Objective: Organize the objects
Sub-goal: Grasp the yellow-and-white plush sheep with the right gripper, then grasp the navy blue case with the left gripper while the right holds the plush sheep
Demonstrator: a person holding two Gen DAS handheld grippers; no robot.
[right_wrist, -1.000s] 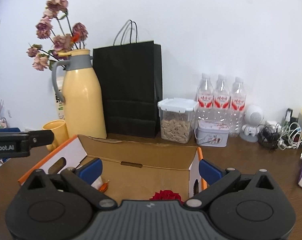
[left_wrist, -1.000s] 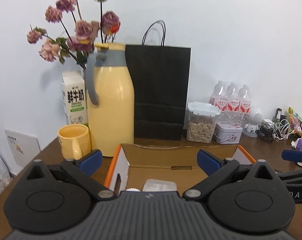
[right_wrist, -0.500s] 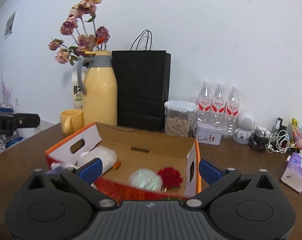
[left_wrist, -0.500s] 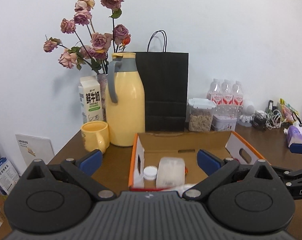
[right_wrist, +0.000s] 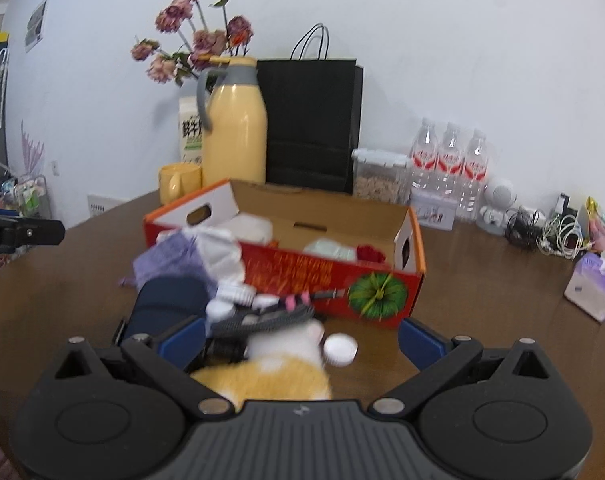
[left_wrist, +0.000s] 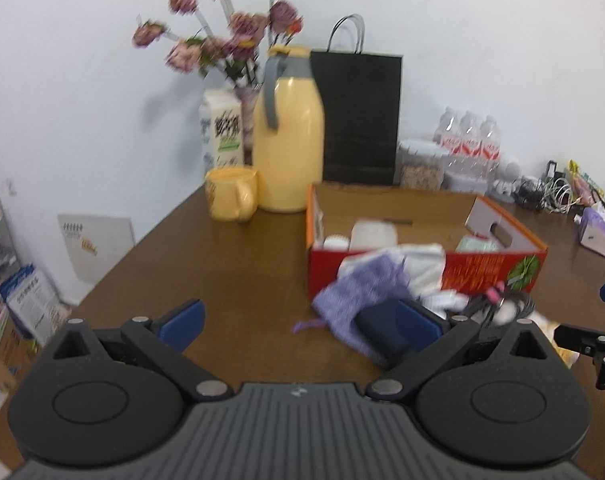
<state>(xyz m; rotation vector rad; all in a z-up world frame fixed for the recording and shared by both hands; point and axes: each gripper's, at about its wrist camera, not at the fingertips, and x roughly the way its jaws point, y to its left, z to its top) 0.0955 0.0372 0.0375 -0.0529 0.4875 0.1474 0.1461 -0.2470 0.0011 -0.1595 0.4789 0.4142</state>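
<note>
- My left gripper (left_wrist: pixel 300 322) hangs over the brown bench (left_wrist: pixel 222 280) with its jaws spread wide and nothing between them.
- My right gripper (right_wrist: pixel 302 340) is also released, jaws wide apart, hovering above a pile of loose things at the near side of the box.
- The cardboard box (right_wrist: pixel 382 276) sits open in the middle of the bench, red on the front with a green pumpkin print, orange along the edges.
- Inside the box I see a white container (left_wrist: pixel 372 234), a pale green packet (right_wrist: pixel 328 249) and something red (right_wrist: pixel 369 254) in the right corner.
- In front of the box lies the pile: a purple pouch (left_wrist: pixel 358 286), a crumpled white bag (right_wrist: pixel 218 252), a dark blue case (right_wrist: pixel 164 302), a black strap (right_wrist: pixel 262 318), a white bottle cap (right_wrist: pixel 340 350) and a yellow and white plush toy (right_wrist: pixel 270 372). Motion blur keeps me from telling them more closely.
- The plush toy lies nearest my right gripper, just under its left finger; the cap rests on the bench beside it.
- Behind the box stand a yellow jug (left_wrist: pixel 288 136), a yellow mug (left_wrist: pixel 232 194), a milk carton (left_wrist: pixel 220 132), a vase of pink flowers (left_wrist: pixel 222 48) and a black paper bag (left_wrist: pixel 358 116).
- Further right along the wall are a jar (right_wrist: pixel 378 176), three water bottles (right_wrist: pixel 448 164), tangled cables (right_wrist: pixel 542 232) and a tissue pack (right_wrist: pixel 592 284).
</note>
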